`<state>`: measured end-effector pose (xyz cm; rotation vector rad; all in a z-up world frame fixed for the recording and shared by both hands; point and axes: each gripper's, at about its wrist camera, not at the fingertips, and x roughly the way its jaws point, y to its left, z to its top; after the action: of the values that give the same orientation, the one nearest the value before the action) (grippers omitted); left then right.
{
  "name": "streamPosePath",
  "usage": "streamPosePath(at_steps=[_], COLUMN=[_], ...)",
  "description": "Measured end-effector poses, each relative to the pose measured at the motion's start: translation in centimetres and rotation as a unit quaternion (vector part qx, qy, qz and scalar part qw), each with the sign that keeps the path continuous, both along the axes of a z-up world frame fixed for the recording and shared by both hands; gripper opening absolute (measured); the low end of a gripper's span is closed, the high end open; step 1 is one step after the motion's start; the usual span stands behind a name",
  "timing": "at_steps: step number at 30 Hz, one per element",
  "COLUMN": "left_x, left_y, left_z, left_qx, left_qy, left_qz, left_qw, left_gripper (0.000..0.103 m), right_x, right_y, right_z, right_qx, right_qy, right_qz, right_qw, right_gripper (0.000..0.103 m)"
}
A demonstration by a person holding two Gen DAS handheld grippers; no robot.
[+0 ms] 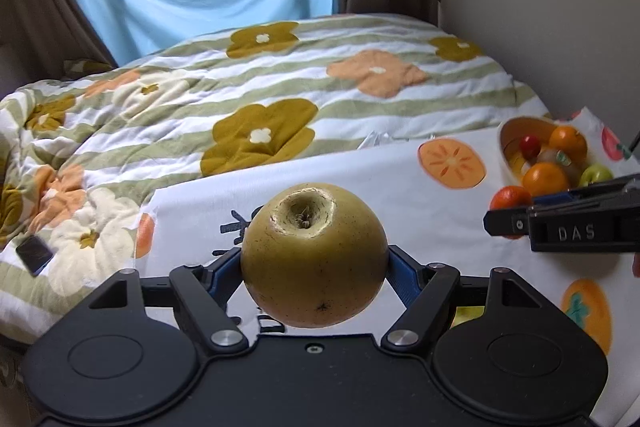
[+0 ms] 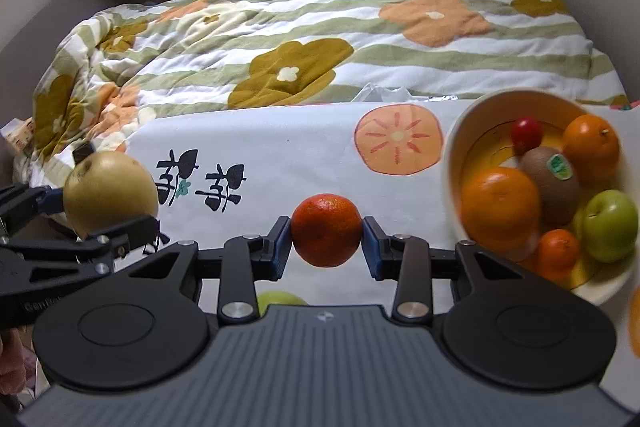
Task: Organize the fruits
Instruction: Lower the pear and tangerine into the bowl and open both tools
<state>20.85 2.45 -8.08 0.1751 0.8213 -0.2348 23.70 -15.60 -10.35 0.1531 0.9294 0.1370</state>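
Observation:
My left gripper [image 1: 314,259] is shut on a big yellow-brown pear [image 1: 314,254], held off the white persimmon-print cloth [image 1: 360,183], blossom end facing the camera. The right wrist view shows the same pear [image 2: 110,193] at the left, in the left gripper [image 2: 96,223]. My right gripper [image 2: 326,237] is shut on a small mandarin [image 2: 326,235], lifted above the cloth [image 2: 280,155]. In the left wrist view that mandarin [image 1: 510,199] peeks past the right gripper [image 1: 508,223] at the right edge. A cream bowl [image 2: 454,163] holds oranges, a kiwi, a green apple and a cherry tomato.
A flowered, striped quilt [image 1: 280,87] covers the bed behind the cloth. A green fruit [image 2: 280,301] lies on the cloth under the right gripper. A dark phone [image 1: 34,253] lies on the quilt at the left. A wall rises behind the bowl [image 1: 508,131].

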Motion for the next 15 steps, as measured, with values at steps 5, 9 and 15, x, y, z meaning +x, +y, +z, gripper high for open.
streamPosePath(at_steps=[5, 9, 15], left_x=[-1.7, -2.5, -3.4], left_y=[-2.6, -5.3, -9.4], left_z=[1.6, 2.6, 4.0], left_qx=[-0.012, -0.012, -0.023], left_qy=[-0.007, -0.016, -0.028], left_qz=[0.011, 0.009, 0.004], left_qw=[0.9998, 0.9998, 0.9994], left_gripper=[0.079, 0.079, 0.079], right_x=[-1.7, -2.7, -3.8], right_y=[-2.9, -5.6, -10.0], right_z=[1.7, 2.8, 4.2], right_qx=[0.0, -0.001, 0.004], right_qy=[-0.012, -0.021, -0.032], right_qz=[0.005, 0.006, -0.001], right_qw=[1.0, 1.0, 0.999], right_gripper=[0.053, 0.053, 0.052])
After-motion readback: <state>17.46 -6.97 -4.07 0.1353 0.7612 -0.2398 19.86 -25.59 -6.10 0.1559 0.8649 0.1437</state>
